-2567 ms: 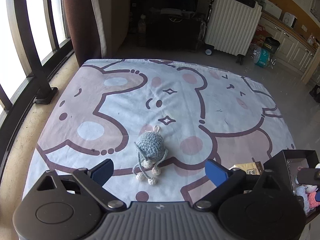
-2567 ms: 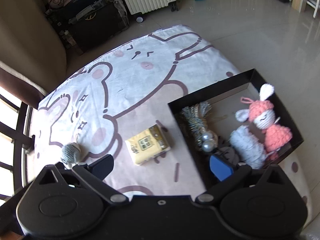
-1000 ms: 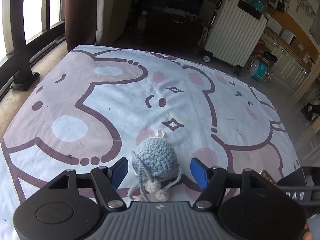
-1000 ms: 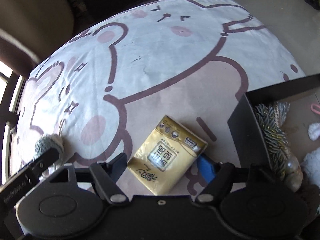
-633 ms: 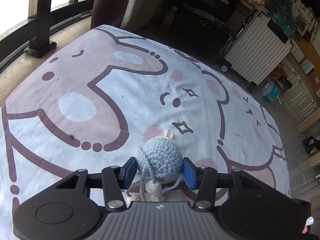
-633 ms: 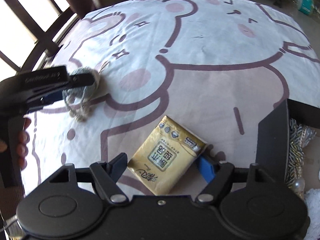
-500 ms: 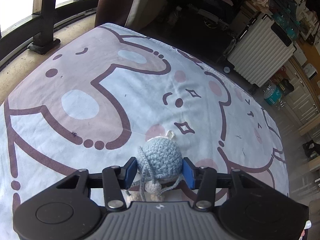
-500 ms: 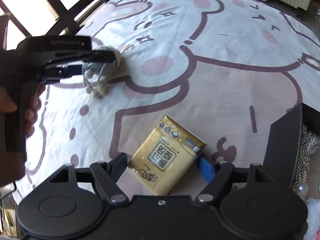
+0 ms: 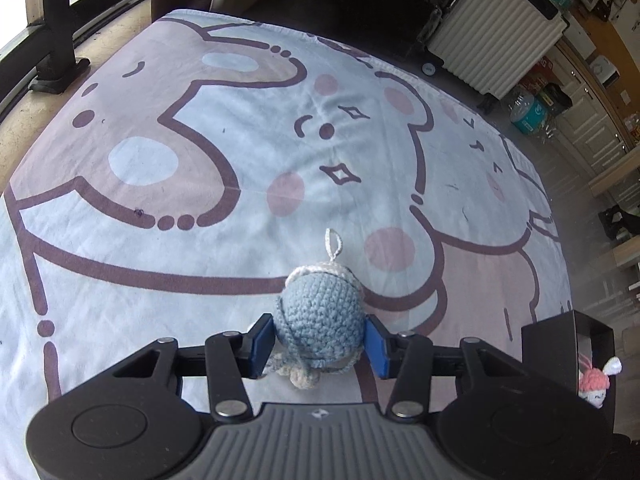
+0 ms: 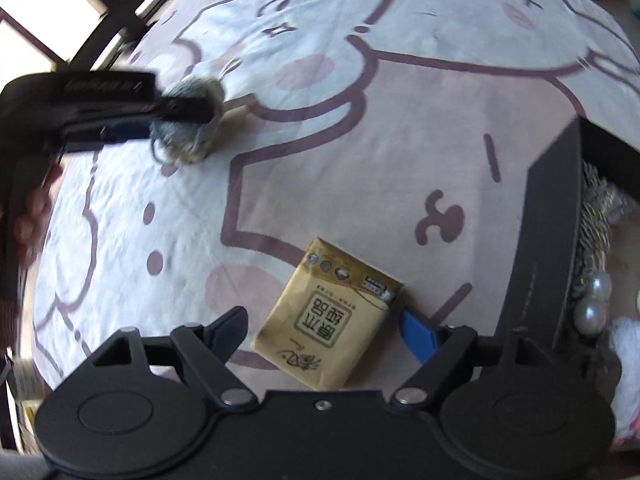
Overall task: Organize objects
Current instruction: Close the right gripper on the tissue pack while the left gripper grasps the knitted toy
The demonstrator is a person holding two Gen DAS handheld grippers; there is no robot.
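Left wrist view: left claw [image 9: 320, 340] is narrowed onto the blue crochet toy [image 9: 320, 320], both blue pads [image 9: 262, 340] pressed into its sides, so it has the toy gripped. Toy's white hanging loop points to the far side; its dangling yarn legs trail at the near side and are partly cut off by the claw body. Whether the toy is lifted clear of the cartoon-print cloth [image 9: 160, 160] or resting on it can't be told from here. Black box [image 9: 568, 344] sits at the near right, mostly cropped, with a pink crochet doll [image 9: 596, 380] peeking over its wall. Right wrist view: right claw [image 10: 324, 328] has its jaws wide and opening, straddling the yellow tissue pack [image 10: 328, 320], which lies flat on the cloth. Left finger stands clear of the pack; the blue pad on the right sits just beside the pack's corner, contact not clear. Box wall [image 10: 548, 240] is immediately right of the pack; pearl beads and a striped tassel inside it are only partly visible. Far left, blurred, the other claw with the toy shows side-on, a hand [image 10: 32, 216] wrapped around its handle. Both claws point steeply down at the cloth.
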